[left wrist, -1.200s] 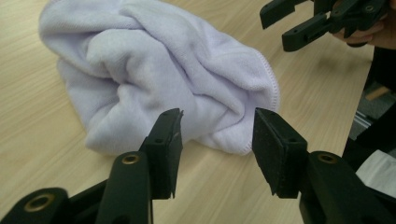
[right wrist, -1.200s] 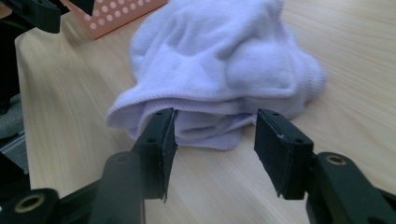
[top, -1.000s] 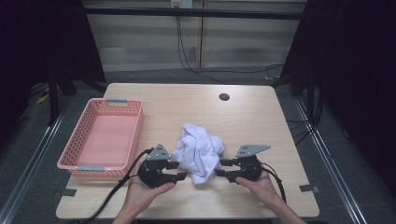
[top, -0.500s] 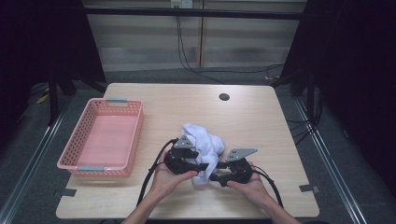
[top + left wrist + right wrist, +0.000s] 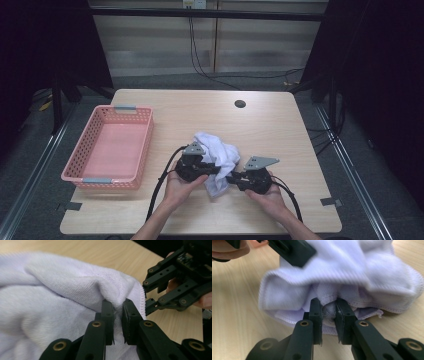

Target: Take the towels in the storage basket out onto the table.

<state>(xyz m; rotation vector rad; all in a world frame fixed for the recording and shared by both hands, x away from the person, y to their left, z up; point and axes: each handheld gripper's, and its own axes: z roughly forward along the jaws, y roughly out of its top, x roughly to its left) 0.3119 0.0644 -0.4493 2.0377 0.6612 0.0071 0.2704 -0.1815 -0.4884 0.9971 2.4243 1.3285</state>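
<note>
We see a white cloth [image 5: 216,159], soft terry with a ribbed weave and a stitched hem, lying crumpled in a loose heap near the front middle of the pale wood-grain worktop [image 5: 280,125]. A pink plastic lattice basket [image 5: 107,147] stands well apart at the left. Our left tongs [image 5: 118,312] have just been closing and now pinch a fold of the cloth. Our right tongs [image 5: 329,310] have likewise just been closing and clamp a bunched hem edge at the heap's underside.
</note>
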